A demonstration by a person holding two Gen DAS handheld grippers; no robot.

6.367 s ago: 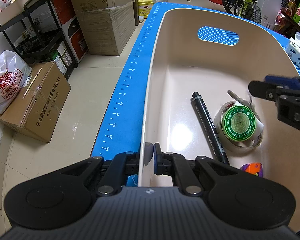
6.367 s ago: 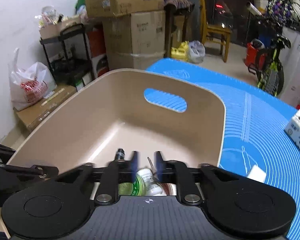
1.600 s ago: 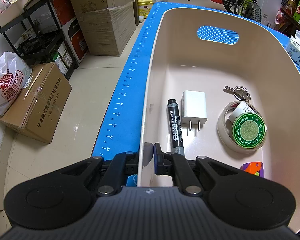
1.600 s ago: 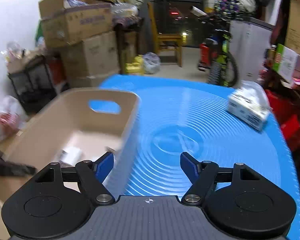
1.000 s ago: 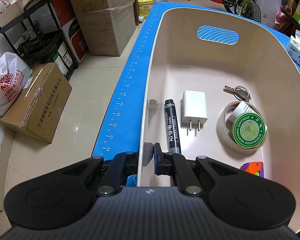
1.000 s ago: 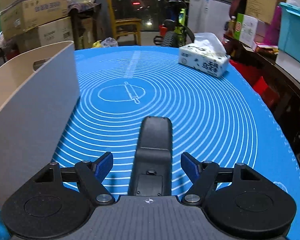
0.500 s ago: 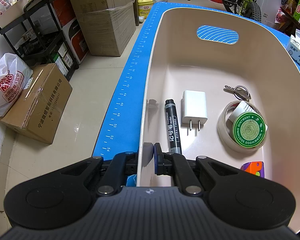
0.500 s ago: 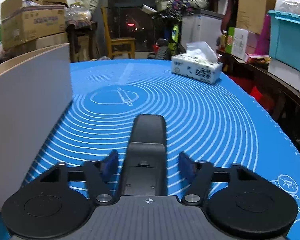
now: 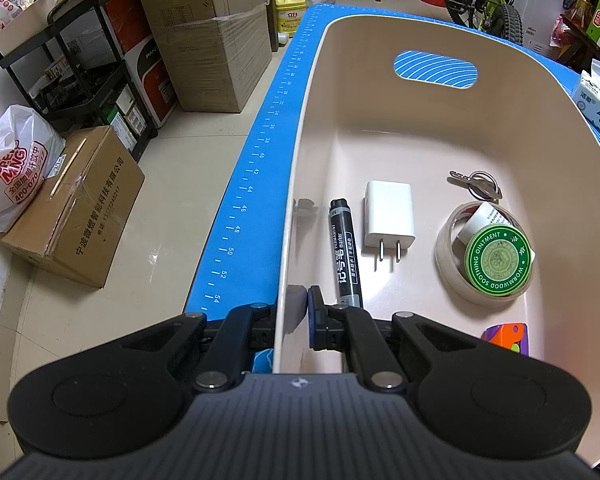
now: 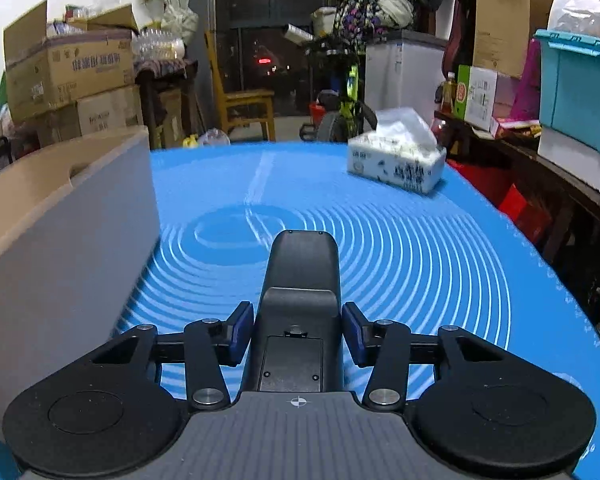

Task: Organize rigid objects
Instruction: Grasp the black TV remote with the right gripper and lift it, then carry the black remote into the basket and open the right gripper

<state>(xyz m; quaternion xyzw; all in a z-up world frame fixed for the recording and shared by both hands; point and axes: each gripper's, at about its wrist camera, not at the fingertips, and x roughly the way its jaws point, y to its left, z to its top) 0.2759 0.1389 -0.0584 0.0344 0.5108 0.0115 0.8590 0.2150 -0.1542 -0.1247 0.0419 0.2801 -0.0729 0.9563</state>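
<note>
A beige bin (image 9: 380,152) stands on the blue mat. Inside lie a black marker (image 9: 343,252), a white charger (image 9: 389,216), keys (image 9: 478,184), a tape roll (image 9: 448,264) with a green ointment tin (image 9: 499,258) in it, and an orange-purple toy (image 9: 508,336). My left gripper (image 9: 305,312) is shut on the bin's near left wall. In the right wrist view a black remote (image 10: 302,268) lies back side up between the blue pads of my right gripper (image 10: 298,330), which press on its sides. The bin's outer wall (image 10: 60,240) is just to the left.
A tissue box (image 10: 396,160) sits far right on the blue mat (image 10: 420,248). The table's left edge drops to a floor with cardboard boxes (image 9: 76,208), a black rack (image 9: 80,80) and a plastic bag (image 9: 16,168). Shelves and a teal crate (image 10: 580,92) stand at the right.
The right gripper's jaws have closed onto the remote's sides, and its view has tipped upward. The left gripper and the bin's contents have stayed the same.
</note>
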